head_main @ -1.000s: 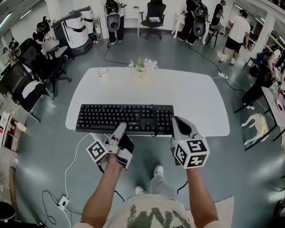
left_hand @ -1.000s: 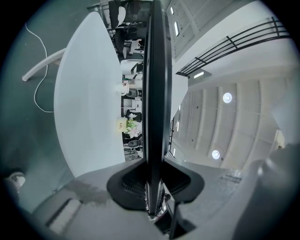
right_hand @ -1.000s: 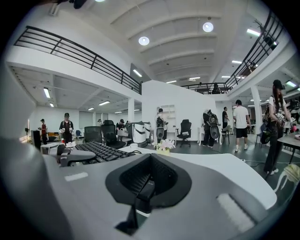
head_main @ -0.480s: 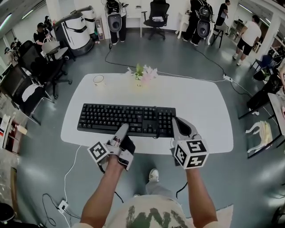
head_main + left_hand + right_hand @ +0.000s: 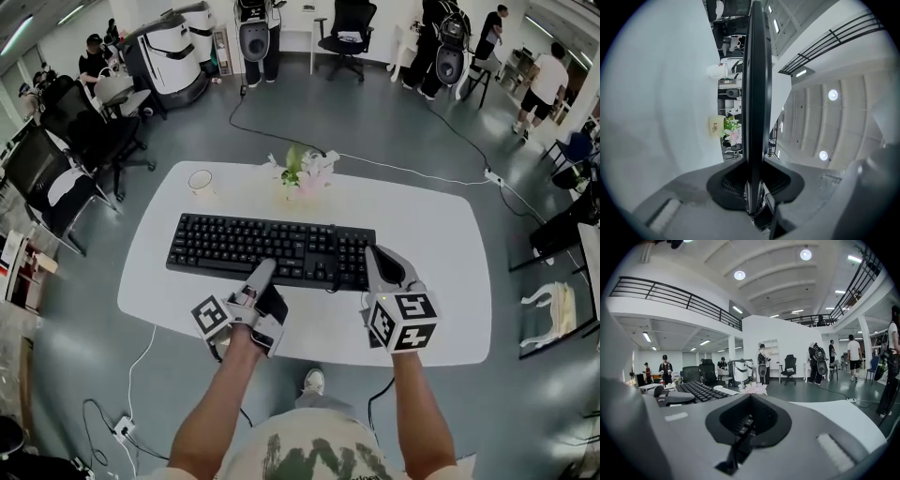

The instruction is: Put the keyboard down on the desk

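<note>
You are holding the keyboard just above the white surface, clear of it, with its long near edge toward you. Your left claw is pinching that edge near the middle, and your right claw is clamping the right near corner. It is probably handling as a light, stiff, smooth plastic slab, so two spread grips on the rim are suiting it, clear of the keys.
</note>
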A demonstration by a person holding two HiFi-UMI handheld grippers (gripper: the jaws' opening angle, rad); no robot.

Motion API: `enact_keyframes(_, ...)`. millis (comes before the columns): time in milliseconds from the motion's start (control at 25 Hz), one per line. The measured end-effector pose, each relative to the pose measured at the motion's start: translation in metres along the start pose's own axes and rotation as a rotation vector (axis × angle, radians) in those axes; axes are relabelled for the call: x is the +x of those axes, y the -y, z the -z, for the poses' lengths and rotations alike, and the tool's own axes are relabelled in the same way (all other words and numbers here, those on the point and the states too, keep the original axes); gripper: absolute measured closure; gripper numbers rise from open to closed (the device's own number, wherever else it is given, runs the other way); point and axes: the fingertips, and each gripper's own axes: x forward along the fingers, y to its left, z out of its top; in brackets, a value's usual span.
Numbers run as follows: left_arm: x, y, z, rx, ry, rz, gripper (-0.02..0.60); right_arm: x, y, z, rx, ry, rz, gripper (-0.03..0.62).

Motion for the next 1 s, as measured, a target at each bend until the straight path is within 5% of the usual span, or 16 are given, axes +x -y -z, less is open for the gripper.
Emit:
enact_keyframes(480, 0.018, -0.011, -0.016, 0.008, 0.033, -0.027, 0.489, 0.037, 0.005, -0.003, 0.003, -0.005, -0.047, 0.595)
enact_keyframes(1000, 0.017, -0.025, -0.046, -0.024, -0.048, -0.011, 0.489, 0.057, -0.023, -0.006, 0.02, 0.006, 0.049, 0.594)
